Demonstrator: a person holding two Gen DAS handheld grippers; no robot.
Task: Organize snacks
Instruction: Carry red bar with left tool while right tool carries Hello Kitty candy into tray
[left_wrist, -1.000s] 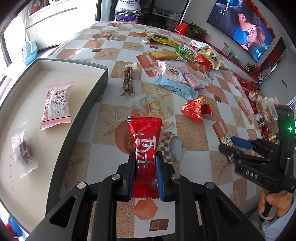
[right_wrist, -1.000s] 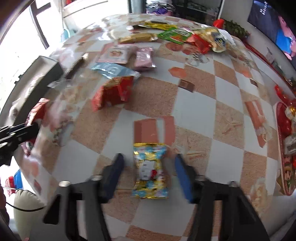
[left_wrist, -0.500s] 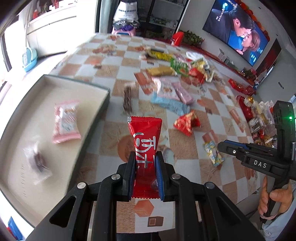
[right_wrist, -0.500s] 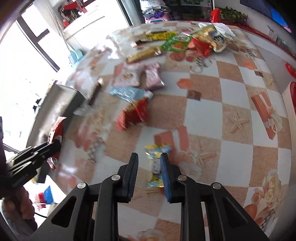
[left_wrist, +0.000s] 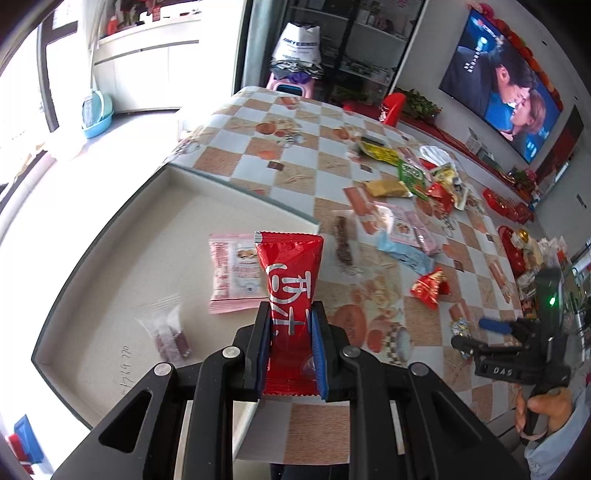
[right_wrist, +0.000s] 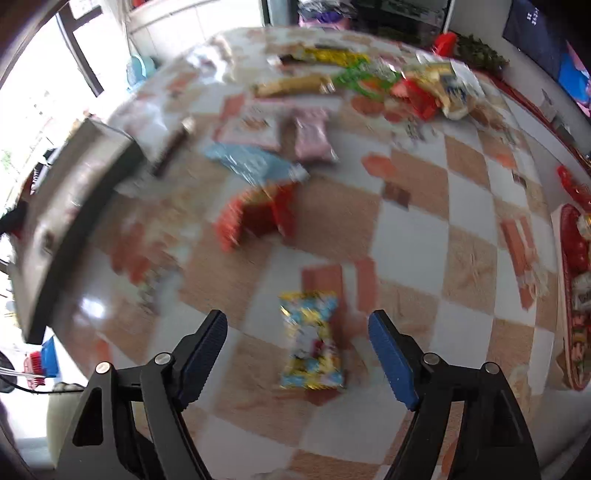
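Over the tray's (left_wrist: 110, 258) near right corner, at the left of the table (left_wrist: 295, 155), the left hand-held gripper (left_wrist: 290, 354) pinches a red packet (left_wrist: 290, 273) upright between its blue pads. Inside the tray already lie a pink packet (left_wrist: 232, 273) and a small clear-wrapped sweet (left_wrist: 170, 332). To finish this step well, the red packet probably wants carrying a little farther left, past the tray's wall and clear of the pink packet, and lowering close to the tray floor before the jaws part, so it lands flat and does not bounce out. Right of the tray, loose snacks dot the checkered cloth: a dark bar (left_wrist: 343, 243), a pale blue packet (left_wrist: 402, 254) and a crumpled red wrapper (left_wrist: 430, 288). Farther right, the right hand-held gripper (right_wrist: 297, 349) hangs with jaws spread wide on either side of a gold packet (right_wrist: 314, 343) lying on the table; that view is blurred. It should settle, centre on the packet's middle and close along its narrow width.
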